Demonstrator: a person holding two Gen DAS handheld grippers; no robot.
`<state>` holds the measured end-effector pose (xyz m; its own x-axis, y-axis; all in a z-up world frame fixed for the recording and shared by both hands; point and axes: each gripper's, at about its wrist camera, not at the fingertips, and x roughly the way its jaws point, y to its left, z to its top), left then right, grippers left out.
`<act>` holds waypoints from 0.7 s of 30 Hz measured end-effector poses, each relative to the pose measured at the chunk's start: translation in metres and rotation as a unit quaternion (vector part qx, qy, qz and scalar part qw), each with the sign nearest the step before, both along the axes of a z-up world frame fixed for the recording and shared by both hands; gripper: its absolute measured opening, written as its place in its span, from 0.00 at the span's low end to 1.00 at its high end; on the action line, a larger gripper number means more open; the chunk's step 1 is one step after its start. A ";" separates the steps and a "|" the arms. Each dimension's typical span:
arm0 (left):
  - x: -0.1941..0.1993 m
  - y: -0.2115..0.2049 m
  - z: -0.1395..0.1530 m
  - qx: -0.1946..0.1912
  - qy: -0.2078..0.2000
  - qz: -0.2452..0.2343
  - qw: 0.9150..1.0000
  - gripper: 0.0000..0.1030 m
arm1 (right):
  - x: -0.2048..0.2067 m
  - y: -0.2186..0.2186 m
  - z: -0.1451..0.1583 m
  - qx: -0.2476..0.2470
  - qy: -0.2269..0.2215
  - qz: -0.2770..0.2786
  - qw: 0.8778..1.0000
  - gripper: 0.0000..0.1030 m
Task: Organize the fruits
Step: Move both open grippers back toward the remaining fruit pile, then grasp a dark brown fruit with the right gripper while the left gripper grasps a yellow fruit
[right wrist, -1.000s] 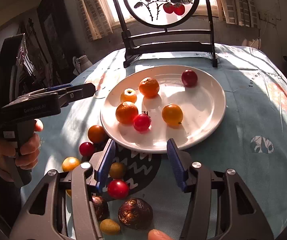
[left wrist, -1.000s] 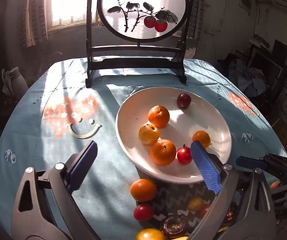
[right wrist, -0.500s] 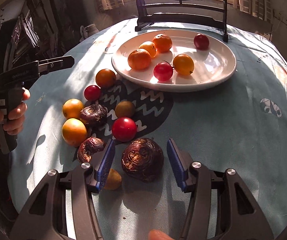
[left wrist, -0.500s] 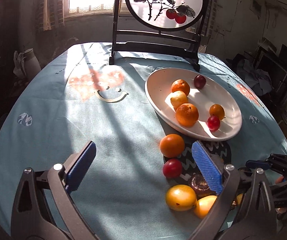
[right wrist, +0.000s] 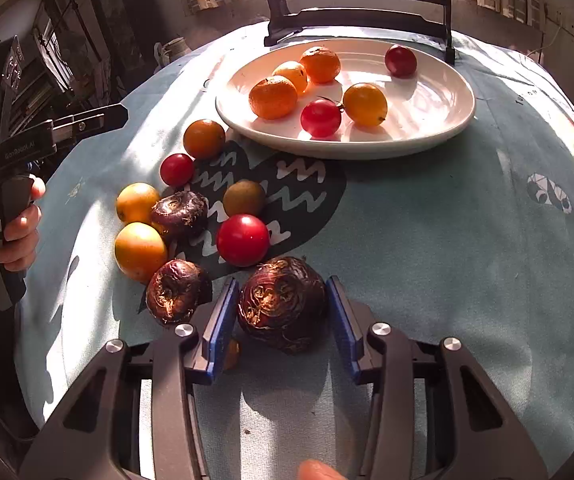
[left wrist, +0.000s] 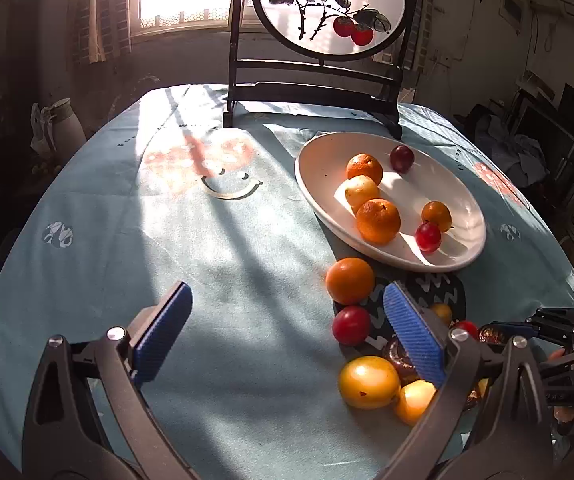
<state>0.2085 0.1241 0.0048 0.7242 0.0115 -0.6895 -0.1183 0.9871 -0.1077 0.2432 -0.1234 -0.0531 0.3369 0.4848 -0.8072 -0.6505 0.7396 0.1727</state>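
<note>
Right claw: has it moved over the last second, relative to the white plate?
Yes. The right claw has pulled back from the white plate toward the near table edge, and now straddles the large dark wrinkled fruit, pads close on both sides.

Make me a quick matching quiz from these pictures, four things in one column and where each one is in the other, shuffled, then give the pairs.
Things:
1. dark wrinkled fruit
2. dark red plum
3. standing screen
4. left hand-held gripper

Places:
A. on the white plate, at its far side
B. open, over bare tablecloth
C. between the fingers of the right hand-held gripper
D. upright beyond the plate, by the window

Pairs: 1-C, 2-A, 3-D, 4-B
</note>
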 end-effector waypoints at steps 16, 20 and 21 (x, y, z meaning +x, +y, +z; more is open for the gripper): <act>-0.021 -0.025 -0.021 0.020 0.034 -0.111 0.993 0.88 | 0.009 -0.015 0.006 0.036 0.012 -0.031 0.999 0.43; -0.024 -0.026 -0.031 -0.005 0.052 -0.141 0.989 0.67 | 0.010 -0.015 0.005 0.034 0.014 -0.033 0.999 0.43; -0.024 -0.025 -0.032 -0.014 0.053 -0.147 0.988 0.65 | 0.010 -0.015 0.005 0.034 0.014 -0.033 0.999 0.43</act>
<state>0.1843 0.0988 -0.0270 0.6179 -0.2089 -0.7580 0.1604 0.9773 -0.1386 0.2534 -0.1387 -0.0486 0.3480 0.5156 -0.7830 -0.5943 0.7673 0.2410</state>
